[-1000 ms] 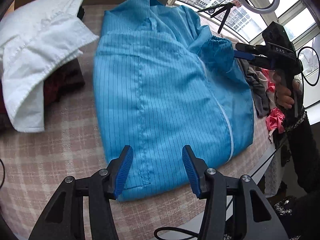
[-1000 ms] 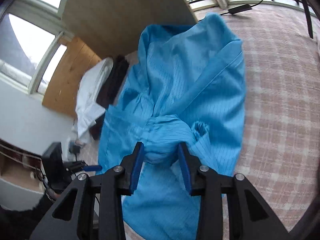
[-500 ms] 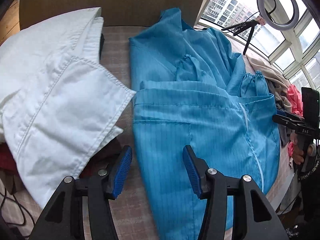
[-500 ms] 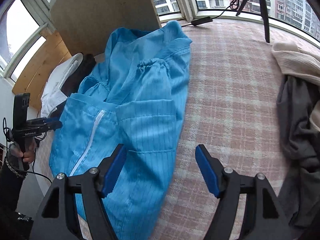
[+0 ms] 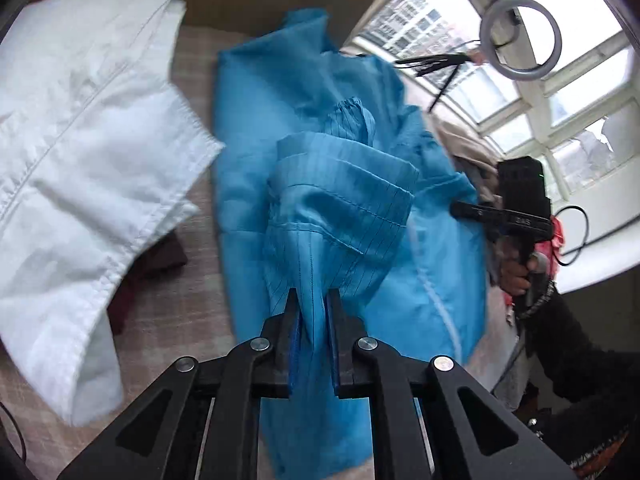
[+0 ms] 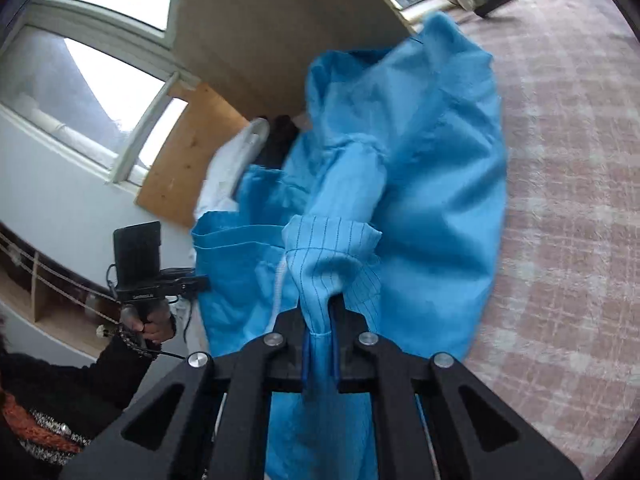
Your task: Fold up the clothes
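1. The tabletop (image 6: 568, 168), under a pink checked cloth, fills the right half of the right wrist view. I judge the bare stretch there is the room left for laying the fold.
2. The blue garment (image 5: 280, 184) runs down the centre of the left wrist view, top to bottom. Its upper part lies on the tabletop; its lower edge is bunched and raised toward both cameras. I read that as a hem lift, so the bottom can go over the top.
3. The white garment (image 5: 80, 140) sits in the upper left of the left view, on something dark. It is just beside the blue one, edges close, out of the fold's way.
4. The person's hand (image 5: 516, 276), at right centre of the left view, grips the other tool's handle, so the two lifts go together.
5. My left claw (image 5: 312, 336), bottom centre of the left view, is pinched narrow on a pleat of blue garment; fabric fills the gap.
6. My right claw (image 6: 320, 344), bottom centre of the right view, is also clamped narrow on a hem corner beside the white zipper tape (image 6: 280, 280). Two corners held keeps the edge level, I think.
7. Risk, my judgement: thin slick fabric could slip out.
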Demonstrator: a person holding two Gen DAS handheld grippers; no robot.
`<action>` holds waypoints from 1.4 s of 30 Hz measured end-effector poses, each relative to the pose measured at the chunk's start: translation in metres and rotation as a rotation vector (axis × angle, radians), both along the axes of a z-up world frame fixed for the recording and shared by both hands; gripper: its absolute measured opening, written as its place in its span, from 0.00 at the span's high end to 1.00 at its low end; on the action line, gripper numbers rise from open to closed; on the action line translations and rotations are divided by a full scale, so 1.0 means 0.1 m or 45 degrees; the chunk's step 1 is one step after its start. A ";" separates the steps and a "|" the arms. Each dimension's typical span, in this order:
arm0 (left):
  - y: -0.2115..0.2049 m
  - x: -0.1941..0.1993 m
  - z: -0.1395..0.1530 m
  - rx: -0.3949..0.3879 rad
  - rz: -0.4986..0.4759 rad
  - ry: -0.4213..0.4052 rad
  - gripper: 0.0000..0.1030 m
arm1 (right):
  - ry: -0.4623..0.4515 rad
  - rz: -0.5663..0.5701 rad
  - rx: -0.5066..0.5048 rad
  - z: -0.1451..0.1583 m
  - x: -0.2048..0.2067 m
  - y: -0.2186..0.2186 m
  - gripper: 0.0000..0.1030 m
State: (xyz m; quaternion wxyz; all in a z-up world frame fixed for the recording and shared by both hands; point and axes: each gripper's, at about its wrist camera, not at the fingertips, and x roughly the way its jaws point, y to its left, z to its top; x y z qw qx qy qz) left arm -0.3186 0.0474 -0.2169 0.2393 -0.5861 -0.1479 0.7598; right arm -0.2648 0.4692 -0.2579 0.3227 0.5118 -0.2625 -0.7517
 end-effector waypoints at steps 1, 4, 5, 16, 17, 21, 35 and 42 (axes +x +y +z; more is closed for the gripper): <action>-0.03 -0.09 -0.08 -0.015 0.031 -0.025 0.83 | -0.055 -0.005 0.050 -0.11 -0.07 0.01 0.89; -0.06 -0.16 -0.08 0.018 0.039 -0.024 0.73 | -0.087 -0.017 0.131 -0.11 -0.09 0.03 0.80; -0.05 -0.14 -0.04 0.004 0.029 -0.008 0.67 | -0.056 -0.026 0.170 -0.04 -0.04 0.02 0.75; 0.04 0.73 0.16 -0.078 -0.104 0.033 0.43 | 0.040 -0.228 0.286 0.47 1.02 0.17 0.57; 0.09 0.78 0.13 -0.084 -0.118 0.024 0.43 | 0.030 -0.234 0.309 0.44 1.08 0.11 0.57; 0.26 0.83 0.05 -0.090 -0.140 0.044 0.49 | -0.001 -0.209 0.360 0.23 1.11 -0.11 0.57; 0.07 1.10 0.24 -0.049 -0.268 -0.021 0.96 | -0.015 -0.124 0.247 0.33 1.50 -0.23 0.95; -0.08 1.03 0.07 -0.110 -0.155 -0.039 0.72 | -0.136 -0.220 0.322 0.11 1.48 -0.19 0.75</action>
